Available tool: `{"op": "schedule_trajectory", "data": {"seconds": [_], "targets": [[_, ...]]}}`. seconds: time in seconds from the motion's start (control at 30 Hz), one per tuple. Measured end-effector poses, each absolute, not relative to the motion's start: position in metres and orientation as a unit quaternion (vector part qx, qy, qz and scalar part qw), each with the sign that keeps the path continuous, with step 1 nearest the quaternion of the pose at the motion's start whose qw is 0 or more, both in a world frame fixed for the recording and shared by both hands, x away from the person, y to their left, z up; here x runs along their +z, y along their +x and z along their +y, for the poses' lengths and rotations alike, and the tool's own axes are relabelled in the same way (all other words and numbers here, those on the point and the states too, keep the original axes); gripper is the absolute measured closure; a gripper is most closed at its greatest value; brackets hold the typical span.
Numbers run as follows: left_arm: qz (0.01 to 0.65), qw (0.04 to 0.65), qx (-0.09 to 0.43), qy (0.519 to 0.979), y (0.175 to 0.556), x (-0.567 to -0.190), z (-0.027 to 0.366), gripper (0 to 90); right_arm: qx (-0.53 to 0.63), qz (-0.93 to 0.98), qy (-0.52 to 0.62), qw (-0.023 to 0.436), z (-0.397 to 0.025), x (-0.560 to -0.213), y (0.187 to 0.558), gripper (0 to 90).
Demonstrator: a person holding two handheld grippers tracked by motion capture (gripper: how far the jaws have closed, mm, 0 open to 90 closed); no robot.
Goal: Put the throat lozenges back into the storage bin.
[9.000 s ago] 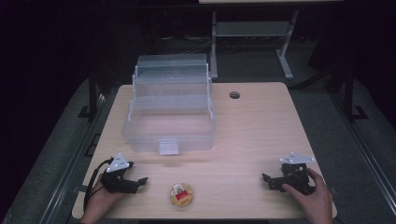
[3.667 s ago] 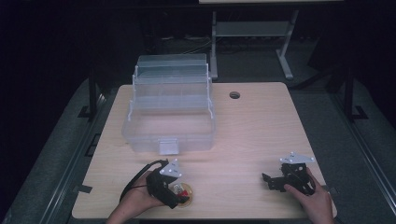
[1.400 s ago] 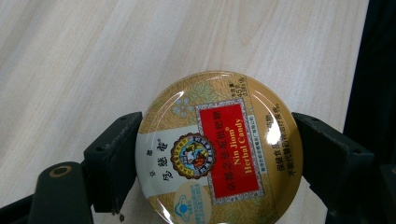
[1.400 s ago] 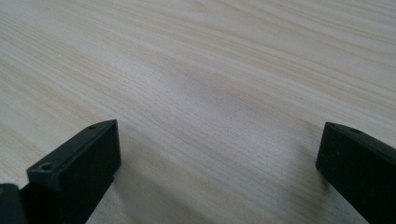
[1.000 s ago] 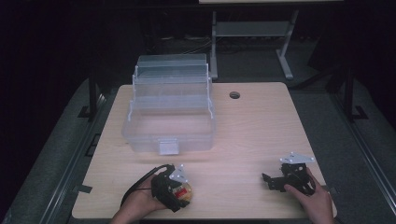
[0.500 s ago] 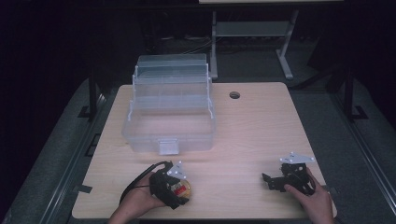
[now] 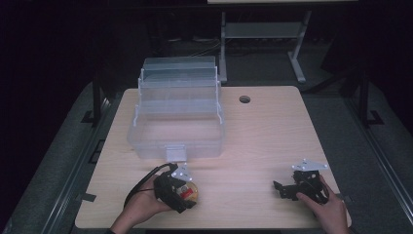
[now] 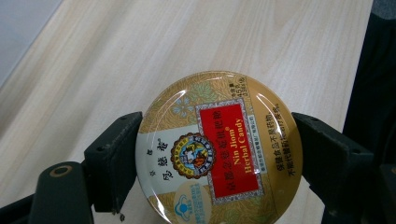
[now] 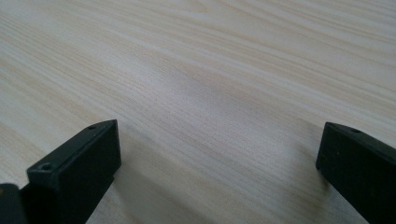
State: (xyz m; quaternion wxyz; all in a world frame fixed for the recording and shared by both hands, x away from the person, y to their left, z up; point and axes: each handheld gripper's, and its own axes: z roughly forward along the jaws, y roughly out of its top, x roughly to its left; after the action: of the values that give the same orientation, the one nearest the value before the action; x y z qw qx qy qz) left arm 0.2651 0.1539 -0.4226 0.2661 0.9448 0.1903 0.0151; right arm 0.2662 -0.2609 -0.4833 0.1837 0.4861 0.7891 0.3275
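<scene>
the left gripper (image 7: 187, 191) has its jaws pressed to opposite sides of the round candy tin (image 8: 218, 148), which sits at the near edge of the surface (image 7: 263, 136), just in front of the open clear storage box (image 7: 176, 117). to do this step well, i judge the tin should be held across its widest line, kept level on the lift, and carried over the box's front wall before release. the right gripper (image 7: 292, 187) rests well apart to the right, jaws spread wide over bare wood. the left gripper view gives the tin's red label and both contact points; the high view gives the box's place and the path to it.
</scene>
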Motion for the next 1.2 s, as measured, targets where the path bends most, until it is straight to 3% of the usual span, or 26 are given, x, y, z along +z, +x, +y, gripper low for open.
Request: {"op": "schedule_trajectory", "data": {"seconds": [1.2], "targets": [[0.234,0.283,0.034,0.93,0.288,-0.398,0.185,19.6,0.328,0.789,0.486,0.184,-0.261,-0.483,0.266,0.0]]}}
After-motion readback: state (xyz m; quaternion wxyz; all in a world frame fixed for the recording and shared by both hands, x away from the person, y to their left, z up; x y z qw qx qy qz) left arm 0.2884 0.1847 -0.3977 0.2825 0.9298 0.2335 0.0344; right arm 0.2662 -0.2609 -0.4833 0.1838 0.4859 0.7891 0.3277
